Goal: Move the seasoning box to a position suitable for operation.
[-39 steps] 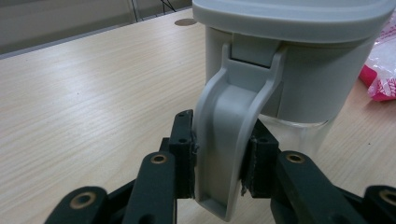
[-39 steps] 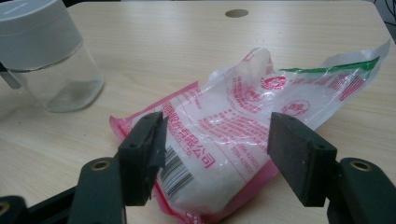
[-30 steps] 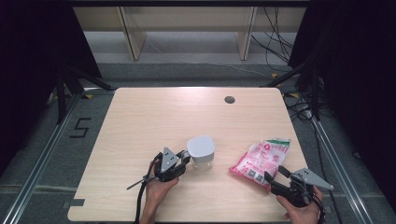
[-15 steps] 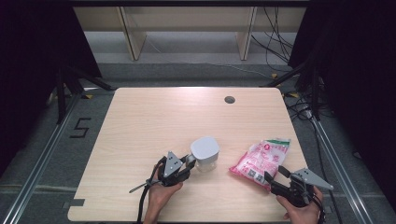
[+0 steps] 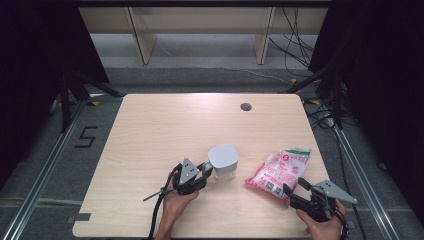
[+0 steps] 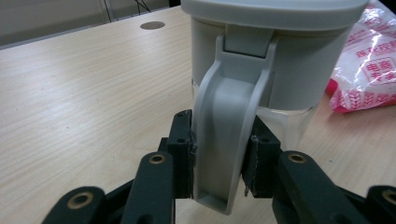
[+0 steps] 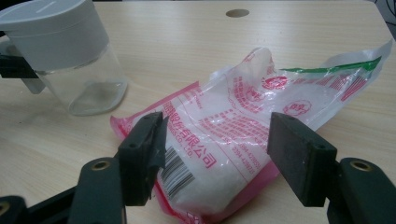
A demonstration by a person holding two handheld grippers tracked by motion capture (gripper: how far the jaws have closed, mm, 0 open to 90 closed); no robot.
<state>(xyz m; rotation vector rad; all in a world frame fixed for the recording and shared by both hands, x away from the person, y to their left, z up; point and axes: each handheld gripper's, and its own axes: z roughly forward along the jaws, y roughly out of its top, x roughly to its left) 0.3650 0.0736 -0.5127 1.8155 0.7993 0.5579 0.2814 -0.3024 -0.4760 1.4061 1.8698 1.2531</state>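
Note:
A clear jar with a grey lid (image 5: 223,160) stands near the table's front middle. My left gripper (image 5: 209,169) is shut on its grey handle (image 6: 229,140), one pad on each side. In the left gripper view the jar's lid and body (image 6: 289,70) rise just beyond the jaws. A pink and white bag of white grains (image 5: 280,170) lies flat to the jar's right. My right gripper (image 5: 295,186) is open at the bag's near end. In the right gripper view its jaws (image 7: 217,140) straddle the bag (image 7: 243,116) without touching it, and the jar (image 7: 70,51) is at upper left.
The wooden table (image 5: 165,125) has a round cable hole (image 5: 245,106) at the back right. Bare tabletop stretches behind and to the left of the jar. Dark floor, metal rails and cables surround the table.
My left gripper and the jar have shifted a little to the right, toward the bag. The right gripper and the bag have stayed put.

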